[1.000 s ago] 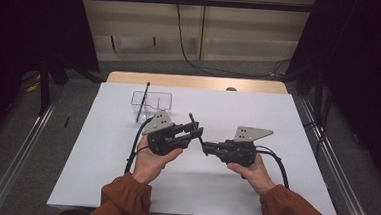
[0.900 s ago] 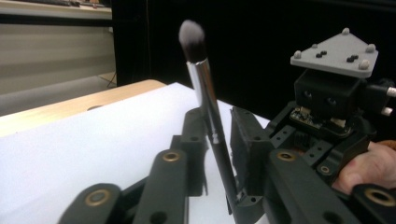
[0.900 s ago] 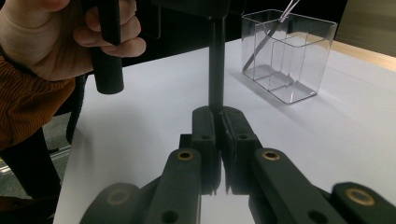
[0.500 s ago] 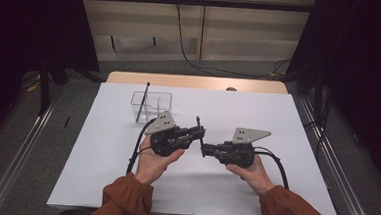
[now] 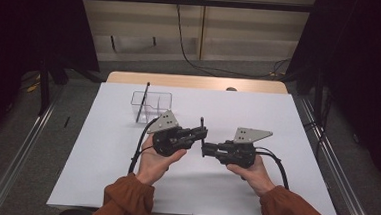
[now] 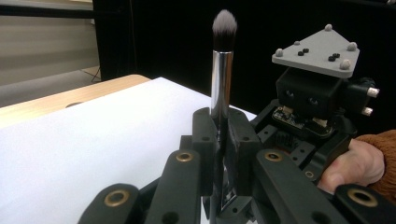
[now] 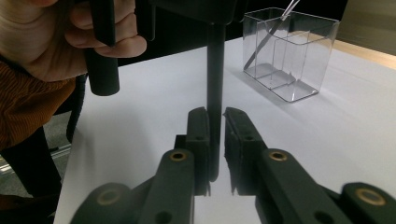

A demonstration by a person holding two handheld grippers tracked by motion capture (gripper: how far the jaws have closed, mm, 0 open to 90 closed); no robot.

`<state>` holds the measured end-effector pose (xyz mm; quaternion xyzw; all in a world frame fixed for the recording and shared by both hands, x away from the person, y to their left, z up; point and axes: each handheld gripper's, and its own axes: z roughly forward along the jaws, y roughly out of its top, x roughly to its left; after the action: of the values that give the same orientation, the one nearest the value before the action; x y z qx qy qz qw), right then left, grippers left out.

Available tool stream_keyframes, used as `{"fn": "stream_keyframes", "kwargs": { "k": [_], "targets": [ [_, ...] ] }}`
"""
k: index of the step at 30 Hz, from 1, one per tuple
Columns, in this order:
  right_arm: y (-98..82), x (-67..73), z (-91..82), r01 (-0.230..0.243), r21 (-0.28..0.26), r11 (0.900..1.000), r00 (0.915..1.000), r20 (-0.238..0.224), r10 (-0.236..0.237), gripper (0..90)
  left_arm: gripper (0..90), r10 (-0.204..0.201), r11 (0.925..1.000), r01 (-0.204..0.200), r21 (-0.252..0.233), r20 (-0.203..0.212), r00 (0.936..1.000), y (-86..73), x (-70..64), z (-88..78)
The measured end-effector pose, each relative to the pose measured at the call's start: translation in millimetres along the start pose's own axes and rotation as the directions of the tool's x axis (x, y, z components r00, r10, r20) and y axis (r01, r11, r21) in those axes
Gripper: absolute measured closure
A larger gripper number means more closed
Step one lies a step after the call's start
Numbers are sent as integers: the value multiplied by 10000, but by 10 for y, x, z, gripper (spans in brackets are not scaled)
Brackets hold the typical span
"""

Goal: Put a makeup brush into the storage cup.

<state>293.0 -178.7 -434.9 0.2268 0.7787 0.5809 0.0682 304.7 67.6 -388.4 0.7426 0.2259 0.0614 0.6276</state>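
Handover under way at table centre: left gripper [image 5: 203, 134] clamps the upright makeup brush [image 6: 221, 70], right gripper [image 5: 207, 149] has just been loosening around its handle, clear organizer [image 5: 151, 105] at eleven o'clock.

No text, label, brand, number or sign can be read in any of the views (the grey plates on the grippers carry only small studs and holes, no lettering).
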Motion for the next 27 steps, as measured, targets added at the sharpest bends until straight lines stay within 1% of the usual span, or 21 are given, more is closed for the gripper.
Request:
{"fn": "stream_keyframes", "kwargs": {
  "k": [3, 7, 10, 11, 13, 17, 23, 25, 27],
  "targets": [
    [-8, -23, -11, -105, 3, 9999, 9998, 143, 105, 718, 838, 36, 10000, -37, -22, -99, 9999, -1, 1, 4],
    [-2, -27, -24, -204, -114, 9997, 9995, 259, 207, 669, 838, 53, 10000, -55, -79, -206, 9998, -8, 1, 22],
    [3, -22, -36, -240, -282, 9993, 9994, 261, 247, 590, 839, 76, 9999, -78, -78, -196, 9998, -7, 1, 23],
    [5, -20, -40, -252, -326, 9992, 9991, 332, 263, 570, 838, 68, 9999, -70, -74, -195, 9998, -9, 2, 21],
    [9, -23, -49, -268, -385, 9989, 9991, 314, 280, 536, 839, 45, 10000, -47, -84, -203, 9998, -9, 8, 16],
    [10, -23, -54, -271, -359, 9990, 9988, 396, 285, 435, 839, 51, 10000, -53, -85, -212, 9998, -2, 22, -2],
    [19, -21, -55, -293, -406, 9987, 9983, 501, 313, 312, 839, 51, 10000, -53, -73, -260, 9996, -1, 33, -10],
    [21, -20, -56, -350, -414, 9985, 9977, 558, 373, 257, 839, 68, 10000, -70, -63, -252, 9997, -1, 32, -12],
    [26, -24, -60, -547, -379, 9978, 9963, 640, 571, 202, 839, 84, 10000, -84, -35, -252, 9996, -4, 32, -15]
  ]
}}
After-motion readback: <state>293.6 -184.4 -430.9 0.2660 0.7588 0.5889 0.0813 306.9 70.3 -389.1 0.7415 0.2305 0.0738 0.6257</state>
